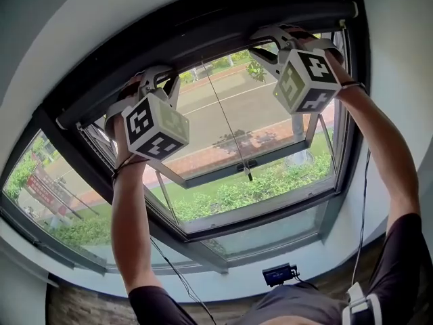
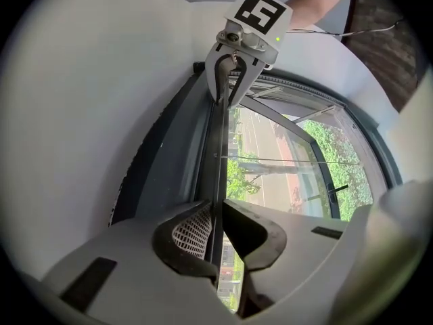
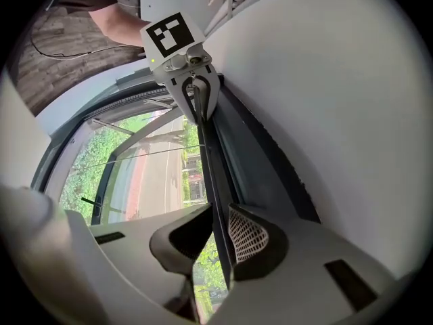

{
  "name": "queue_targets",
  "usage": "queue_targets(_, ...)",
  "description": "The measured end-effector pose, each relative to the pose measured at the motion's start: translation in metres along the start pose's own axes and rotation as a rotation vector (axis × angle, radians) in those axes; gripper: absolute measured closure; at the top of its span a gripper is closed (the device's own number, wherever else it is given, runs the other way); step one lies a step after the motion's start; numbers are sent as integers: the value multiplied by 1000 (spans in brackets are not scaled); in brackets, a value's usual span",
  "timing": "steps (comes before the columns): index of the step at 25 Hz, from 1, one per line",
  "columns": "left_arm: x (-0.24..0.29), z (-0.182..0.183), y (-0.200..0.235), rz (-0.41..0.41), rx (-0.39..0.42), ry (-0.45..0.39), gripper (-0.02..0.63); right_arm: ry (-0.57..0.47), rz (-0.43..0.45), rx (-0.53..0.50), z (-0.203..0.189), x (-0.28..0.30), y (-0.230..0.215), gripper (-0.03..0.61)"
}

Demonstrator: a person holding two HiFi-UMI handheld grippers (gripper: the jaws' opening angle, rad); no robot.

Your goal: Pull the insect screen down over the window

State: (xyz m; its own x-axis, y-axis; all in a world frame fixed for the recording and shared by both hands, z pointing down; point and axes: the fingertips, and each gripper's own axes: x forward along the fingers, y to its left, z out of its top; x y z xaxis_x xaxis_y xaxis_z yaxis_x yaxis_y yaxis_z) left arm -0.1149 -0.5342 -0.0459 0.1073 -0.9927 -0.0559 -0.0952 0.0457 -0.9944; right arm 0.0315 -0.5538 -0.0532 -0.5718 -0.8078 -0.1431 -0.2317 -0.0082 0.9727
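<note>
The insect screen's pull bar point(image 2: 217, 151) sits right up at the head of the window frame point(image 1: 203, 20), not yet drawn down. The left gripper point(image 2: 218, 230) is clenched on the bar's thin edge toward one end. The right gripper point(image 3: 218, 239) pinches the same bar toward the other end.

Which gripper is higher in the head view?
The right gripper: it grips the screen bar at upper right; the left gripper grips it lower, at left.

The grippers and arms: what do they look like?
The left gripper and right gripper are pale grey plastic, with dark curved jaws and a white mesh pad. Each carries a white cube with black square markers. Short dark sleeves, black wristbands, a thin black cable.
</note>
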Motion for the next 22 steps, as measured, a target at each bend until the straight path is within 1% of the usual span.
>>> queue_targets(2, 0, 1, 1, 1, -1, -1, 571, -3, 7, 12, 1, 4, -3, 515)
queue_targets(4, 0, 1, 2, -5, 5, 2, 581, 4, 34, 8, 1, 8, -1, 515)
queue_targets(9, 1, 1, -1, -9, 48, 11, 583, 67, 61, -108, 0, 15, 7, 522)
queue_targets(11, 2, 0, -4, -12, 54, 19, 581, 79, 71, -134, 0, 16, 6, 551)
queue_targets(12, 3, 0, -5, -13, 52, 19, 577, 85, 77, -142, 0, 16, 6, 554)
queue_targets(18, 4, 1, -2, 9, 44, 17, 586, 108, 95, -169, -1, 15, 7, 557)
queue_targets(22, 4, -1, -6, -12, 56, 45, 590, 106, 113, -165, -1, 15, 10, 558)
